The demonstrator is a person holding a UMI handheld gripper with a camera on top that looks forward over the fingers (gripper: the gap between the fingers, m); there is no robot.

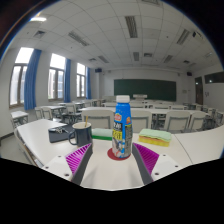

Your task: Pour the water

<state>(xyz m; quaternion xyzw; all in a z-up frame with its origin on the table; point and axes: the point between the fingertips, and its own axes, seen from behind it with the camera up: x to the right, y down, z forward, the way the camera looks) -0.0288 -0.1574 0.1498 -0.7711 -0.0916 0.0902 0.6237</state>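
Approach step — bottle [121,127] upright on worktop [110,170], centre frame, just ahead of gripper [115,158]; jaws wide, empty. Mug [82,132] left. Next: close in and grasp the bottle.

bottle [121,129]: blue cap, blue label with multicoloured print, paler band in the middle
cup [82,132]: dark, olive-tinted sides, pale rim
sponge [155,139]: yellow top over green
pads [79,156]: magenta, ribbed in fine lines
table [110,170]: plain white
curtains [33,78]: blue, hung beside bright windows
chalkboard [144,89]: dark green
ceiling [100,22]: white, divided into a grid of tiles
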